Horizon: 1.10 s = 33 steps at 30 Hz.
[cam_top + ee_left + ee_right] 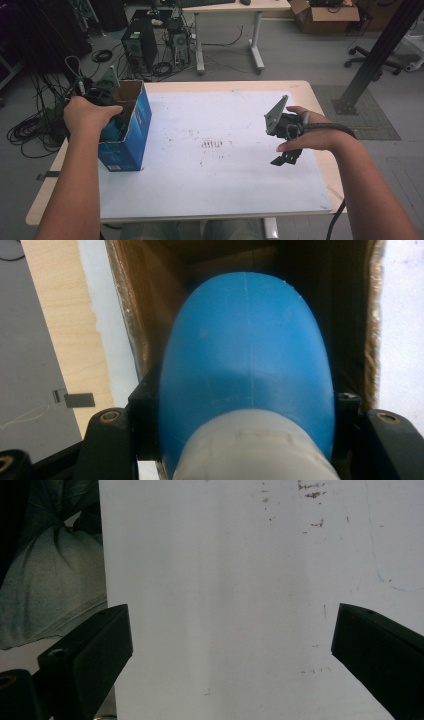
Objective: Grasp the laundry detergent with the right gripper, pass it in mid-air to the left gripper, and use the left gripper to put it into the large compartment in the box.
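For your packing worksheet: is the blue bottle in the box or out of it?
Partly in. The left tool grips the bottle, whose rounded end sits between the box walls; how deep cannot be told.

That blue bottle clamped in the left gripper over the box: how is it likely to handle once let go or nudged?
The blue bottle looks smooth and rounded, so it may slip in the left gripper and would probably roll if laid down. It seems moulded plastic, likely light and fairly stiff. Inside the cardboard box, the walls should stop it.

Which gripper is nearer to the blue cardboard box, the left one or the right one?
Left. The left gripper reaches into the open top of the blue box, clamped on a blue bottle. The right gripper hangs open above the white mat, apart from the box.
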### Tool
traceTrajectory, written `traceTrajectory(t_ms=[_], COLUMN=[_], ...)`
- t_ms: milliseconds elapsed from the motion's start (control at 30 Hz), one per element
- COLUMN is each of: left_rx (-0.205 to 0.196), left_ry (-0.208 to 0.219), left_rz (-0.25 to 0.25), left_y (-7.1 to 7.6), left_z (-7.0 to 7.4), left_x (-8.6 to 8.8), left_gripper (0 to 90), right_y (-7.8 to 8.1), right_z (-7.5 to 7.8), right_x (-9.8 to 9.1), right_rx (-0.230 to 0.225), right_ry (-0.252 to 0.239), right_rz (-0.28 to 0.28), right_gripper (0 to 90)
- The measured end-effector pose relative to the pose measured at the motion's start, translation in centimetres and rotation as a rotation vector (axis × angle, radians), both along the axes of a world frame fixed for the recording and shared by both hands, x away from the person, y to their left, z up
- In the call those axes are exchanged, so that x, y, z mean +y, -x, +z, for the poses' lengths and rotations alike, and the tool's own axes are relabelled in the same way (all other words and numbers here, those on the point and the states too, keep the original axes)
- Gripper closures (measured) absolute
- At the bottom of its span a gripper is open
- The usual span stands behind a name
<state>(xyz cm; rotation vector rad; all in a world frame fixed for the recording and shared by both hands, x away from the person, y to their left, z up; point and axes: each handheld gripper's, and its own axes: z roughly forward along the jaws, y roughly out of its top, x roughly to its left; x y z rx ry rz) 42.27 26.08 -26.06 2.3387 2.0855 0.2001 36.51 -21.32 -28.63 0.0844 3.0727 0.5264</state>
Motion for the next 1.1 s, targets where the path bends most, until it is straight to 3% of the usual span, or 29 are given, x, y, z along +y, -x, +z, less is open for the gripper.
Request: traceTrajectory(t_ms=[1100], left_rx=[0.008], left_ry=[0.011], left_rz=[-0.017], left_y=[-0.2], left_z=[-2.1], left_x=[0.0], left_gripper=[38.1], right_y=[0.3], right_z=[-1.0], right_x=[-0.3], right_rx=[0.009], right_ry=[-0.015], right_rz=[-0.005], right_gripper=[3.0])
